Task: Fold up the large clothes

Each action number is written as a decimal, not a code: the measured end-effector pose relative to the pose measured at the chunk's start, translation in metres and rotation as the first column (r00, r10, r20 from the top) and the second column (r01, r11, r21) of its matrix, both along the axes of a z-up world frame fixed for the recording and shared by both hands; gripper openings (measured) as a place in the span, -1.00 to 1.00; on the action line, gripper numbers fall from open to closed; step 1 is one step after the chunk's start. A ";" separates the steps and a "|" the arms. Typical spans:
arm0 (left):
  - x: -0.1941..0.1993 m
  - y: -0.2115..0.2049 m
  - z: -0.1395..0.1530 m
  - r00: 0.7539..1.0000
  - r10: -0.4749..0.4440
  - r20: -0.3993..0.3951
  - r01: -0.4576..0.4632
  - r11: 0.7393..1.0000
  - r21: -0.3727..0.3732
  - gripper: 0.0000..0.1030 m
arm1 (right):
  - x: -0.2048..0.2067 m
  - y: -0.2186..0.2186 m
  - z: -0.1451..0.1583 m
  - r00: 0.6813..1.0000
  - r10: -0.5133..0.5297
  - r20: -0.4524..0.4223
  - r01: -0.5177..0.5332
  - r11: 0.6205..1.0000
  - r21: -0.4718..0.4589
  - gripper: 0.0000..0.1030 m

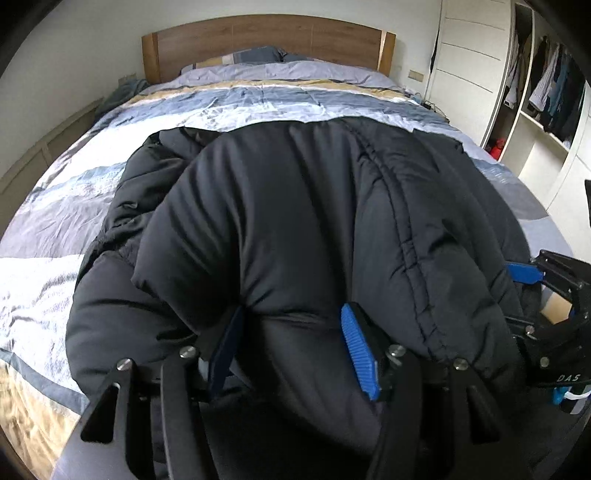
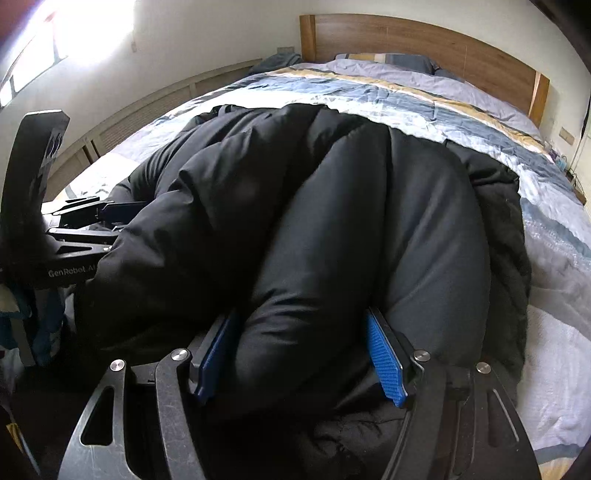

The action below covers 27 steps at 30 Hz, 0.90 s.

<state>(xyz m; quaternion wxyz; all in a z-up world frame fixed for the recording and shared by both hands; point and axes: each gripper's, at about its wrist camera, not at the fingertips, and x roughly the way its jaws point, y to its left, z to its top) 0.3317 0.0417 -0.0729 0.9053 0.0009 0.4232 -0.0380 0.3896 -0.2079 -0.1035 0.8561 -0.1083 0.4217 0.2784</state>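
a wooden headboard is standing at 12 o'clock. the black puffer jacket is lying on the striped duvet, running lengthwise toward it. the left gripper and right gripper are each clamping its near edge.

You see a bed with a striped blue, white and tan duvet and a curved wooden headboard. At your right, an open white wardrobe holds hanging dark clothes.
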 end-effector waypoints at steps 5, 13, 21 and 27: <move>-0.001 -0.001 -0.012 1.000 0.004 0.028 -0.004 1.000 0.008 0.06 | 0.004 -0.004 -0.015 1.000 -0.007 0.009 0.007 1.000 0.023 0.33; -0.006 0.000 -0.022 0.998 0.009 0.065 -0.009 1.000 -0.002 0.07 | 0.007 -0.006 -0.026 1.000 -0.010 0.019 0.009 0.999 0.044 0.33; -0.010 0.002 -0.023 0.997 0.011 0.079 -0.010 1.000 -0.005 0.07 | 0.003 -0.005 -0.027 1.000 -0.020 0.022 0.019 0.999 0.040 0.33; -0.016 0.000 -0.020 0.997 0.021 0.072 -0.021 1.000 0.009 0.07 | -0.002 0.000 -0.021 0.999 -0.041 0.015 0.041 0.999 0.011 0.33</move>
